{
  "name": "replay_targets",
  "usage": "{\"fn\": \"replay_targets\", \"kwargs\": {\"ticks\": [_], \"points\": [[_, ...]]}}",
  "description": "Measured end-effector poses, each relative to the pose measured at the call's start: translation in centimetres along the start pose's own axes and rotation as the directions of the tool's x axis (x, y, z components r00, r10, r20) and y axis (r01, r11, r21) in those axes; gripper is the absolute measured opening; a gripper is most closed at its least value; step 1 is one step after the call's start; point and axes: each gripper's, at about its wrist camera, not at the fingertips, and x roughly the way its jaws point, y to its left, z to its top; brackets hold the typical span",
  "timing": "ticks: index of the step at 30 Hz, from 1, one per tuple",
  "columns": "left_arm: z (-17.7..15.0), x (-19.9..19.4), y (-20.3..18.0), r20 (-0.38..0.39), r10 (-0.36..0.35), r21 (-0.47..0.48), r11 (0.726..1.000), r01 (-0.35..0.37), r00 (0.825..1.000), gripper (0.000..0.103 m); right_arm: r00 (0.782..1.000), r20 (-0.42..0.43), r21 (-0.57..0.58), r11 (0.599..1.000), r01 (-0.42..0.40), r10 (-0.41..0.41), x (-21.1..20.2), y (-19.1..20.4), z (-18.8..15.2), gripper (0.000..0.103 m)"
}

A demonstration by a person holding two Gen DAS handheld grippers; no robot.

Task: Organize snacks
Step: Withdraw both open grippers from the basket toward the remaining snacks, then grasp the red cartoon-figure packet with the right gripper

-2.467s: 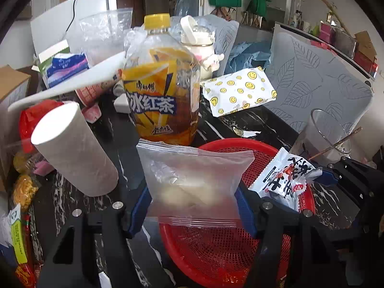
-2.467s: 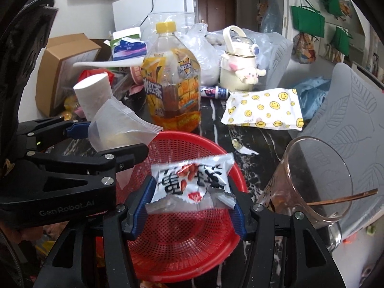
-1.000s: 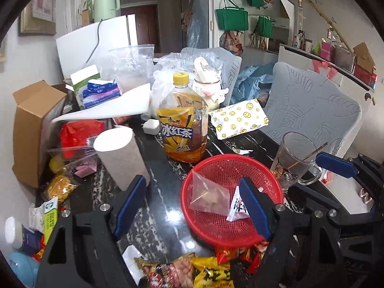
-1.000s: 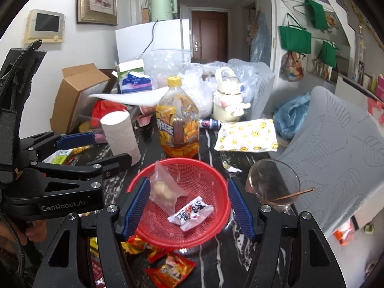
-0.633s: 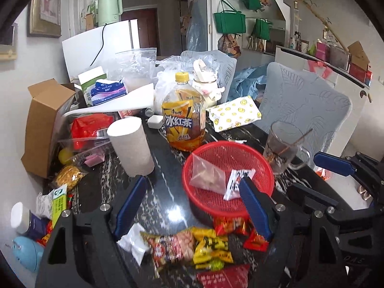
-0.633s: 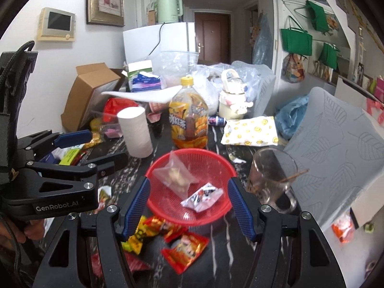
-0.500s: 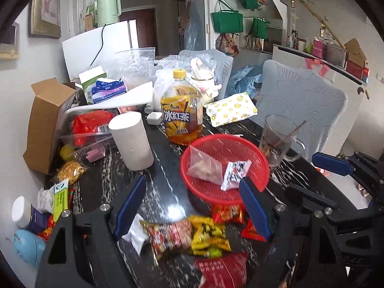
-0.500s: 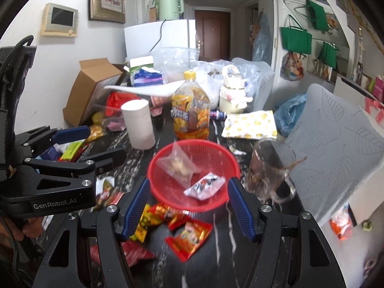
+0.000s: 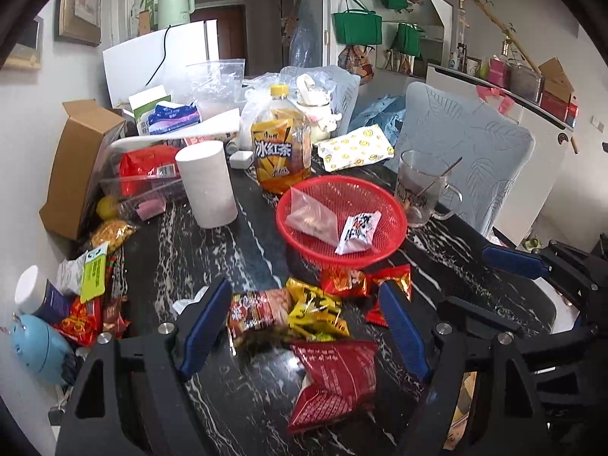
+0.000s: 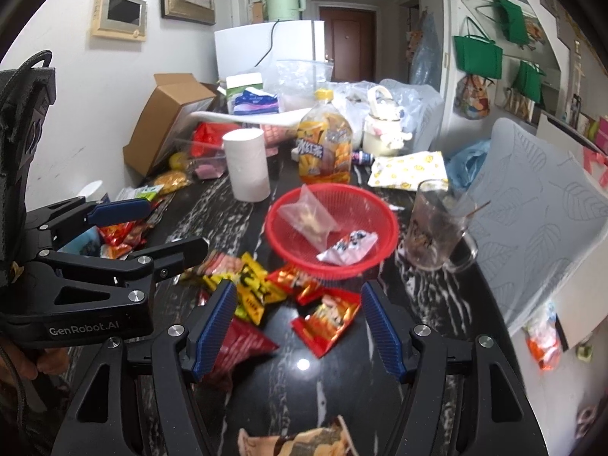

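Inside one red basket lie two snack packets, while both claws, left and right, hang spread and empty.

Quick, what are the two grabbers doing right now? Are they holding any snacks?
Left gripper: open, holding nothing, above the loose snack packets.
Right gripper: open, holding nothing.

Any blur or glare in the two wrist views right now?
Left wrist: mostly sharp, the red basket crisp, a faint ceiling-light glare on the black marble table. Right wrist: softer, motion smear on the glass mug and snack packets, a small bright glare spot on the tabletop. Both show fisheye bending and dark corners.
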Motion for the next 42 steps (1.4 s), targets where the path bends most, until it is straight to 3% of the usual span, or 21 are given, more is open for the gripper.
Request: {"fn": "replay_targets", "kwargs": {"ticks": [15, 25, 42], "points": [[-2.0, 3.7, 0.4, -0.067, -0.025, -0.045, 0.999, 0.022, 0.997, 0.079, 0.991, -0.130, 0.037, 0.999, -0.038, 0.042, 4.2, -1.4, -2.8, 0.068], [-1.9, 6.7, 1.8, -0.098, -0.034, -0.106, 0.994, 0.024, 0.995, 0.079, 0.978, -0.201, 0.092, 0.995, -0.043, 0.061, 8.3, -3.3, -2.4, 0.068], [-1.8, 10.2, 2.5, -0.163, -0.041, -0.115, 0.993, 0.022, 0.986, 0.079, 0.945, -0.321, 0.140, 0.990, -0.025, 0.069, 14.3, -4.7, -2.6, 0.066]]}}
